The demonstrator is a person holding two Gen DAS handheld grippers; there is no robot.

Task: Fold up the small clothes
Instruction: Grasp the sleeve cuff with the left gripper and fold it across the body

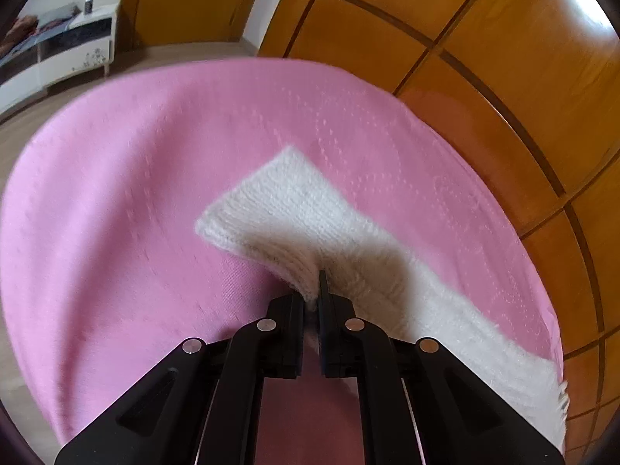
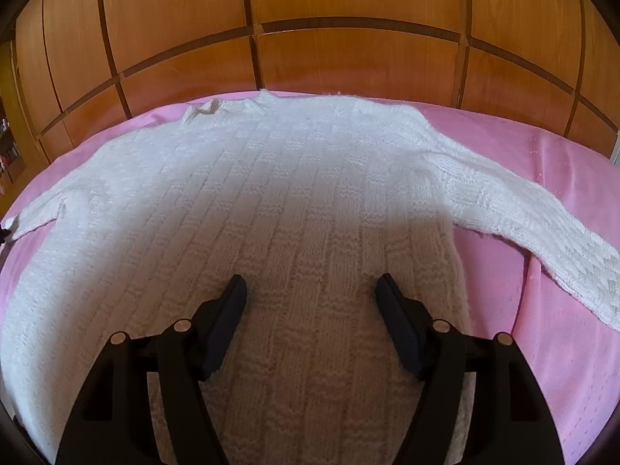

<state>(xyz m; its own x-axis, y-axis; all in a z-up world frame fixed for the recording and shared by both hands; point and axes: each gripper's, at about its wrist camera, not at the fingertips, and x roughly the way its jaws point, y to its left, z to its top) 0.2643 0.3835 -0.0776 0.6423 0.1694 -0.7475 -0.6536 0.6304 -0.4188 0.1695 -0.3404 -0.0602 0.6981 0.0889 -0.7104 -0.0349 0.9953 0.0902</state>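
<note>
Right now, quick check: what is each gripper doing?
Left gripper: shut on the left sleeve of the white knitted sweater.
Right gripper: open, holding nothing, over the sweater's body.

Our left gripper (image 1: 312, 294) has its fingers pinched together on the edge of a sleeve of the white sweater (image 2: 271, 201). Our right gripper (image 2: 311, 294) hangs over the sweater's body, near its right side, fingers spread wide apart.
</note>
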